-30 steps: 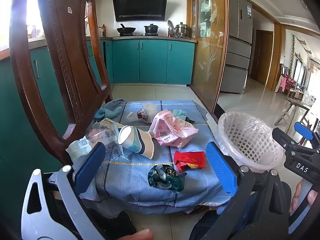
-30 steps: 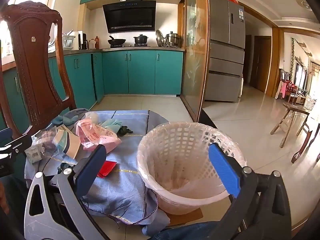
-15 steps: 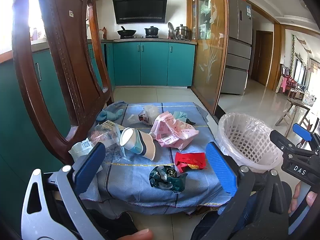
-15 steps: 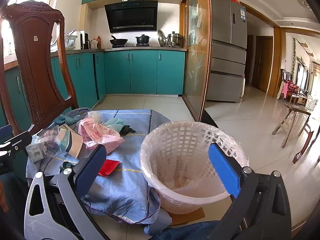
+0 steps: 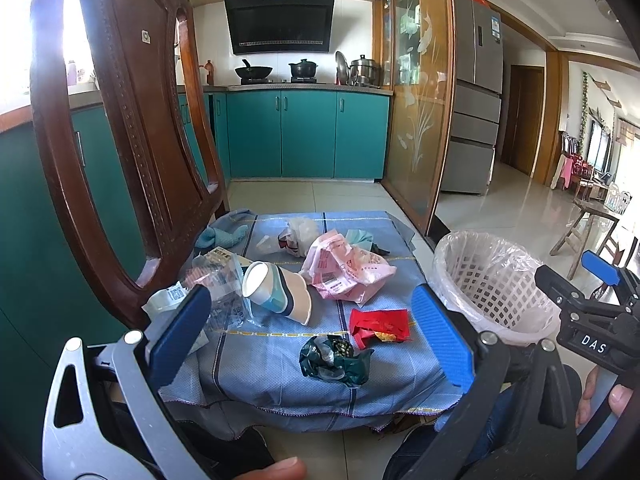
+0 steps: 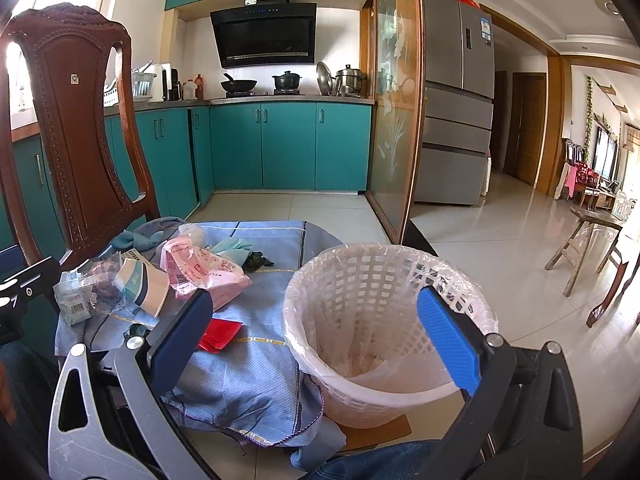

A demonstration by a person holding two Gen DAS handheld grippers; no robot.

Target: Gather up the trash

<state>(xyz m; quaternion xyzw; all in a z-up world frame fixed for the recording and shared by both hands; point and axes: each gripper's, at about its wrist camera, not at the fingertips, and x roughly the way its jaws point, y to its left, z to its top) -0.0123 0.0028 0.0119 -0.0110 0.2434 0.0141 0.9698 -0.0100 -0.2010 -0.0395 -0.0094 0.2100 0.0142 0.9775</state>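
We're just starting: no trash picked up yet. Left gripper [image 5: 310,334] & right gripper [image 6: 316,330] are both hanging wide open w/ nothing in them. Green wrapper [image 5: 334,360] is lying on the blue cloth [image 5: 256,364], closest. Next we're needing to grab it & drop it in the basket [image 6: 384,332].

My left gripper [image 5: 316,332] sits low at the near edge with its blue fingers [image 5: 180,334] spread wide and nothing between them. My right gripper [image 6: 320,332] is level beside it on the right, jaws equally wide apart and empty.
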